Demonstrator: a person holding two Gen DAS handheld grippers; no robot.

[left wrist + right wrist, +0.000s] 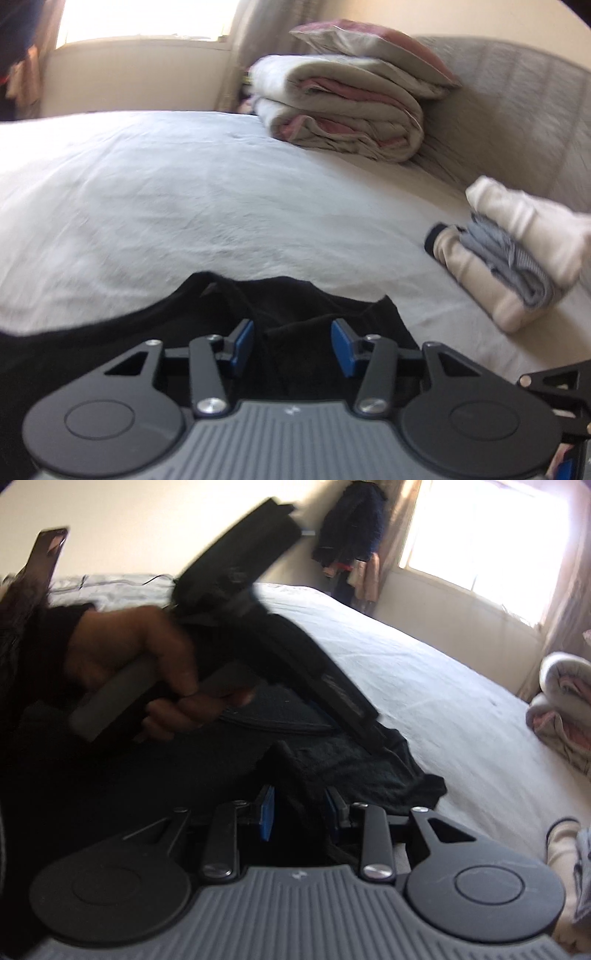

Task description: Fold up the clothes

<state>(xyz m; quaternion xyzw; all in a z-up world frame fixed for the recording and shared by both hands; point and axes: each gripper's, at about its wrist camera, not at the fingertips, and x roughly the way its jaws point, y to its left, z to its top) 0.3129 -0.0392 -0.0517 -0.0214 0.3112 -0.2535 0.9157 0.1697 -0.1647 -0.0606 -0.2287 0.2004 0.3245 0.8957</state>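
Note:
A black garment (pixel 325 306) lies rumpled on the white bed sheet (pixel 184 206) at the near edge. In the left wrist view my left gripper (pixel 291 343) hovers low over it, blue pads (pixel 242 343) apart, with black cloth below and between them but not pinched. In the right wrist view a hand (pixel 129 657) holds that left gripper (pixel 371 738), which slants down onto the black garment (pixel 369 775). My right gripper (pixel 299 812) has a raised ridge of the black cloth filling the gap between its blue pads (pixel 266 812). It is shut on that fold.
A folded stack of cream and striped clothes (pixel 517 254) sits on the bed at the right. A folded duvet with a pillow (pixel 343 107) lies against the grey headboard (pixel 517 103). Dark clothes (pixel 351 528) hang in the corner beside the bright window (pixel 480 535).

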